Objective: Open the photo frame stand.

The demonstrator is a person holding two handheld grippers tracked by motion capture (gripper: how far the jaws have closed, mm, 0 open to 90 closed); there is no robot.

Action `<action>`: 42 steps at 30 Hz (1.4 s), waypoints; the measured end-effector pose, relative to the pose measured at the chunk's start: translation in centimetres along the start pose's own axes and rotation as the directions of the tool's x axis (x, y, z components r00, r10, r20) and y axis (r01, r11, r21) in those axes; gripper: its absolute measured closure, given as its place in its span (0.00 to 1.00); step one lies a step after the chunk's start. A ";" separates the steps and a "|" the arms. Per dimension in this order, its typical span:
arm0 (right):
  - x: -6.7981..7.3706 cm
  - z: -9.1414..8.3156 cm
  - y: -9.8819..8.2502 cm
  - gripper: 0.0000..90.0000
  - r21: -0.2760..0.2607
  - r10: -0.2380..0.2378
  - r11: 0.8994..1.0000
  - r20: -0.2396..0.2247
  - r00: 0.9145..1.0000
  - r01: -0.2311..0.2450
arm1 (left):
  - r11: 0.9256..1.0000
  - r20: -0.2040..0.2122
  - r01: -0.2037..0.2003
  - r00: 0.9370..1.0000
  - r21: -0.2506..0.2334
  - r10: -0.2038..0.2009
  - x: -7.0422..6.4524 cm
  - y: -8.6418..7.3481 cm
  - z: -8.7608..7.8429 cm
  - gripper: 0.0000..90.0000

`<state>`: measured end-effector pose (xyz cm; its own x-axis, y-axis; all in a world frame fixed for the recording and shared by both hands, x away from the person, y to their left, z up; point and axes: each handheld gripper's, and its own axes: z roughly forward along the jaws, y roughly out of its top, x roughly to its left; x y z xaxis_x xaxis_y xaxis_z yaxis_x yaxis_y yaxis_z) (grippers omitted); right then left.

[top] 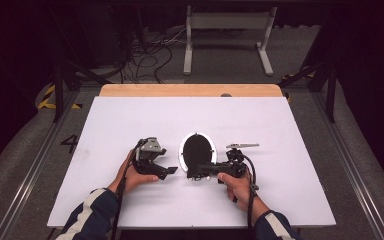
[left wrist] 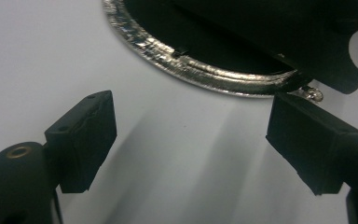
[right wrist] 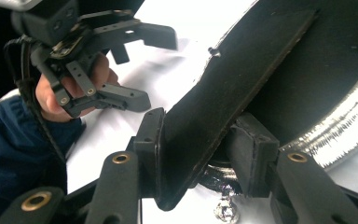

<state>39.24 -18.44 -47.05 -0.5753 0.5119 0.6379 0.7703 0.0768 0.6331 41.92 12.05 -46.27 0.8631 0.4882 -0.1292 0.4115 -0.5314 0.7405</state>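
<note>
The pan [top: 197,150] lies mid-table, its handle [right wrist: 223,93] clamped between the right gripper [right wrist: 200,140] pads; the left gripper [left wrist: 191,140] hangs wide open, empty, beside the foil rim [left wrist: 191,70]; likely stiff, heavyish, tippy; best gripped at handle and rim.

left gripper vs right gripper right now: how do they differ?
The left gripper has its jaws spread with nothing between them; the right gripper is closed on the black handle of the foil-rimmed pan. The left gripper sits apart from the pan; the right one touches it. Both are black, hand-held, over the white table.
</note>
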 end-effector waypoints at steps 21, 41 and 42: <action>1.5 -0.5 -0.1 0.72 0.003 -0.274 0.962 0.031 0.961 0.274 | 0.995 0.158 0.095 0.983 -0.035 -0.088 0.9 1.5 2.1 0.18; 1.5 -1.2 -0.5 0.78 0.023 -0.302 0.953 0.053 0.952 0.301 | 0.988 0.166 0.036 0.986 -0.152 -0.011 -0.7 2.3 0.5 0.60; 1.5 -1.2 -0.5 0.78 0.023 -0.301 0.954 0.055 0.952 0.300 | 0.988 0.155 0.024 0.988 -0.152 0.000 -0.9 2.4 0.4 0.60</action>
<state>37.62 -18.75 -45.86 -0.7647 0.5110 0.3926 0.5679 0.2465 0.7853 42.28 10.05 -44.67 0.8980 0.3752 -0.2298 0.3825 -0.4079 0.8290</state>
